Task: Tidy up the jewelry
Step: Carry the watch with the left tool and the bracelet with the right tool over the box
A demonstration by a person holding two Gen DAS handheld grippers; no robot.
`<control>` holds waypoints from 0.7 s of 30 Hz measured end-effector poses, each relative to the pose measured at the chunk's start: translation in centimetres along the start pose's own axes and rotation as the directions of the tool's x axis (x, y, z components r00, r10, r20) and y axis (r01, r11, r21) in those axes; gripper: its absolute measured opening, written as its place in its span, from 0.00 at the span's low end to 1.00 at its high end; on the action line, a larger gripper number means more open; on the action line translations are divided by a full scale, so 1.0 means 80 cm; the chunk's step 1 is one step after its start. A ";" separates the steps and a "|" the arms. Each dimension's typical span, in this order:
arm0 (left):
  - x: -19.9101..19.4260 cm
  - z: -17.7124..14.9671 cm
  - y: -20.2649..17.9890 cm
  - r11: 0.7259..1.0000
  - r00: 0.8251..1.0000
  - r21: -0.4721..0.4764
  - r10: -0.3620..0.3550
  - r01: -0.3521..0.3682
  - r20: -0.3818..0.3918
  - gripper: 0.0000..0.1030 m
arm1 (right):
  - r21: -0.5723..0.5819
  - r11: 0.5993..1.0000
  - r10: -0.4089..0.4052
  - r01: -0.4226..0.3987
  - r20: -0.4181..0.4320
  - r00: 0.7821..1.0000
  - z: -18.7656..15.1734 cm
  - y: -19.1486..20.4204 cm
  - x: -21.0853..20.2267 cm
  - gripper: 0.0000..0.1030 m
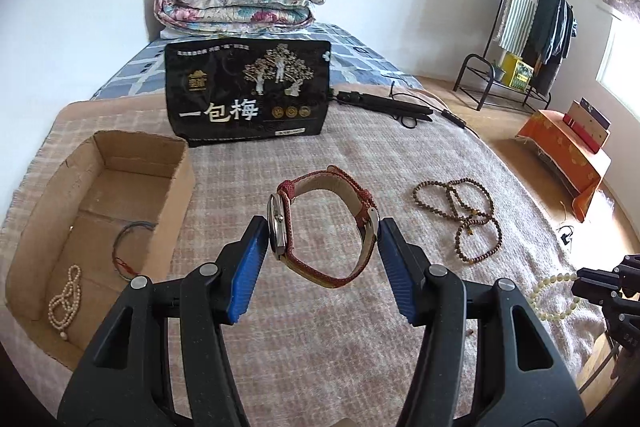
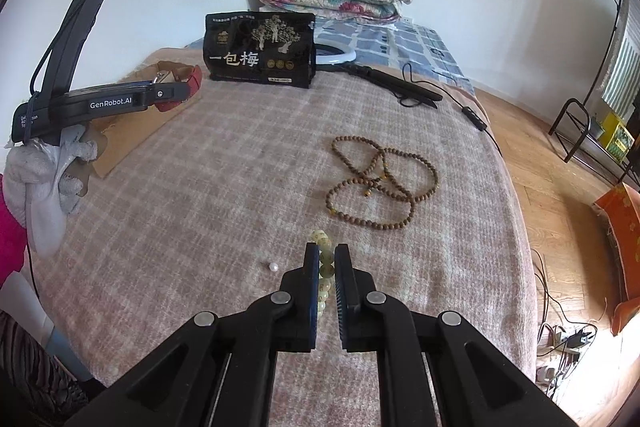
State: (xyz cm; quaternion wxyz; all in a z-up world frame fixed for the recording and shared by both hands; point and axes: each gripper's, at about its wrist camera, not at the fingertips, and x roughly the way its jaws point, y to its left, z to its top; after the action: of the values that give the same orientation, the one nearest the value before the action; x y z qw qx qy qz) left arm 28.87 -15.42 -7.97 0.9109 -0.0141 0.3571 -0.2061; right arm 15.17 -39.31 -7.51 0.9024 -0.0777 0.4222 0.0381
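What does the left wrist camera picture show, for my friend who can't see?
The left gripper holds a red-strapped watch above a blanket-covered bed. A cardboard box with a pale bead string sits left; brown beads lie right.

right gripper (image 2: 327, 269) clamps pale bead bracelet (image 2: 325, 263); brown bead necklace (image 2: 380, 183) lies beyond

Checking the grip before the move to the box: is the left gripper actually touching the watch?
Touching. In the left wrist view, the left gripper pinches the watch off the blanket: one blue pad meets its case, the other its buckle.
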 end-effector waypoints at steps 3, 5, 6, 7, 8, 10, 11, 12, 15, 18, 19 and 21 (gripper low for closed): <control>-0.013 0.005 0.028 1.000 1.000 -0.021 0.022 -0.022 0.009 0.56 | -0.021 1.000 0.019 -0.019 0.021 1.000 0.015 0.020 -0.004 0.05; -0.021 0.009 0.049 0.999 0.999 -0.032 0.039 -0.038 0.017 0.56 | -0.034 0.999 0.036 -0.035 0.036 0.999 0.026 0.035 -0.007 0.05; -0.025 0.010 0.061 0.998 0.999 -0.040 0.046 -0.045 0.018 0.56 | -0.042 0.998 0.045 -0.043 0.043 0.998 0.033 0.043 -0.007 0.05; -0.028 0.011 0.072 0.998 0.999 -0.048 0.051 -0.051 0.018 0.56 | -0.050 0.997 0.053 -0.051 0.049 0.997 0.039 0.051 -0.007 0.05; -0.032 0.013 0.083 0.997 0.998 -0.054 0.057 -0.056 0.018 0.56 | -0.059 0.996 0.063 -0.060 0.055 0.997 0.045 0.060 -0.007 0.05; -0.037 0.014 0.104 0.995 0.997 -0.066 0.077 -0.075 0.018 0.56 | -0.078 0.994 0.083 -0.078 0.064 0.994 0.057 0.077 -0.005 0.05; -0.039 0.014 0.113 0.994 0.996 -0.071 0.087 -0.085 0.018 0.56 | -0.089 0.992 0.093 -0.087 0.068 0.993 0.064 0.086 -0.004 0.05; -0.040 0.015 0.123 0.993 0.995 -0.076 0.095 -0.094 0.017 0.56 | -0.098 0.991 0.102 -0.095 0.070 0.992 0.069 0.095 -0.002 0.05; -0.044 0.017 0.150 0.990 0.993 -0.086 0.117 -0.115 0.014 0.56 | -0.135 0.984 0.130 -0.119 0.077 0.989 0.086 0.126 0.005 0.05; -0.046 0.020 0.173 0.987 0.991 -0.085 0.136 -0.135 0.011 0.56 | -0.158 0.976 0.163 -0.149 0.084 0.983 0.102 0.154 0.010 0.05; -0.046 0.022 0.180 0.987 0.990 -0.085 0.140 -0.139 0.010 0.56 | -0.163 0.974 0.176 -0.160 0.086 0.981 0.106 0.161 0.011 0.05; -0.046 0.025 0.194 0.986 0.990 -0.086 0.143 -0.142 0.006 0.56 | -0.178 0.967 0.198 -0.180 0.092 0.976 0.117 0.179 0.013 0.05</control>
State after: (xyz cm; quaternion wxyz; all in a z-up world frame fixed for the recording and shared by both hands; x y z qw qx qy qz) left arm 33.44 -0.01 -6.80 0.9241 -0.0288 0.3601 -0.1248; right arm 20.98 -23.60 -3.95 0.9064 -0.1109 0.3732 0.1639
